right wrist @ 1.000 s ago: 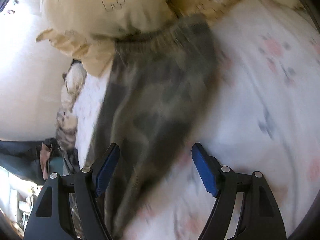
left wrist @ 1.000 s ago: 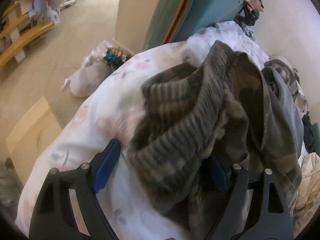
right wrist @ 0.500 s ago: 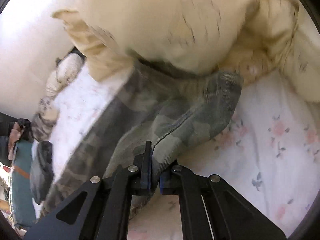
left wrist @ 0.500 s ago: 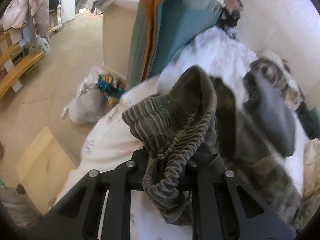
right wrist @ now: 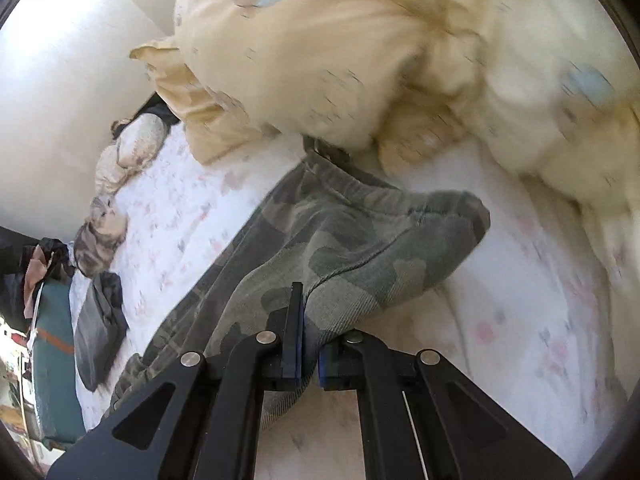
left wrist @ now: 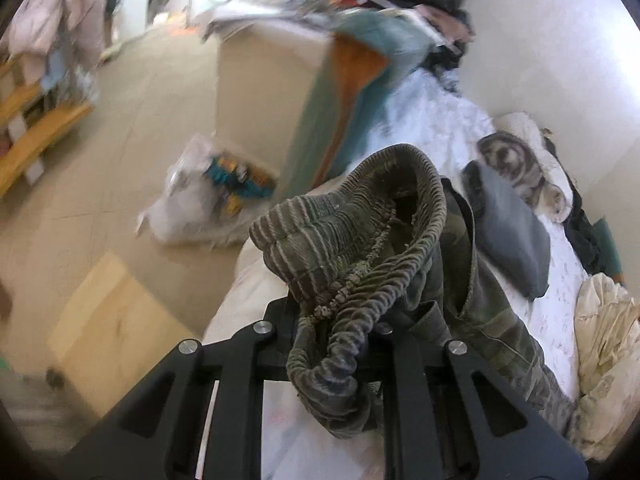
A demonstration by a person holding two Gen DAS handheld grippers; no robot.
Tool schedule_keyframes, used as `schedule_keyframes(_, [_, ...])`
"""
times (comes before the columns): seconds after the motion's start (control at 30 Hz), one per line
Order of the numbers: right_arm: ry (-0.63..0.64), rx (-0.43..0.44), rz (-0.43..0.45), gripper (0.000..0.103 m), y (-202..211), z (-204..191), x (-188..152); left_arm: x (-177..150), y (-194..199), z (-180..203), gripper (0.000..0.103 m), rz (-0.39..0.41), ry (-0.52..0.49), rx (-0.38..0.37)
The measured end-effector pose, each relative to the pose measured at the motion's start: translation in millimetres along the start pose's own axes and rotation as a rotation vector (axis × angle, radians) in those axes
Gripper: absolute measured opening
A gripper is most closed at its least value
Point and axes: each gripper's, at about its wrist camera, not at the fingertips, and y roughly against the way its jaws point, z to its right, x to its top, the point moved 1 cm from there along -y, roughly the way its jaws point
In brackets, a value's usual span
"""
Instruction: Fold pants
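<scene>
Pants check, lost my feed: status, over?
Left gripper shut on pants waistband. Right gripper shut on a leg cuff. Cream duvet crowds far end.

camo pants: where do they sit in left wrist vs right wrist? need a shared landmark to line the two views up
Left wrist: camo pants fill the centre, ribbed waistband bunched in the shut left claw, legs trailing to lower right.
Right wrist: camo pants run diagonally from lower left to centre right, one edge pinched in the shut right claw.
Shared landmark: the dark grey folded garment on the floral sheet, beside the pants.
</scene>
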Motion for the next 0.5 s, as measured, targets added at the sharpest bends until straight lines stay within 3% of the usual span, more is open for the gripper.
schedule_keyframes(0.3, [-0.127, -0.129, -0.102, 0.004, 54.0, 52.1, -56.1, -58.7, 47.6, -85.8, 0.014, -0.144, 0.051, 0.099])
schedule_keyframes(0.4, [-0.104, -0.177, -0.124, 0.004, 61.1, 64.9, -65.1, -75.1, 47.7, -108.2, 0.014, -0.194, 0.116, 0.139])
schedule_keyframes(0.5, [-0.047, -0.219, -0.185, 0.004, 43.6, 73.8, -75.7, -81.1, 32.6, -106.9, 0.015, -0.18, 0.087, 0.182])
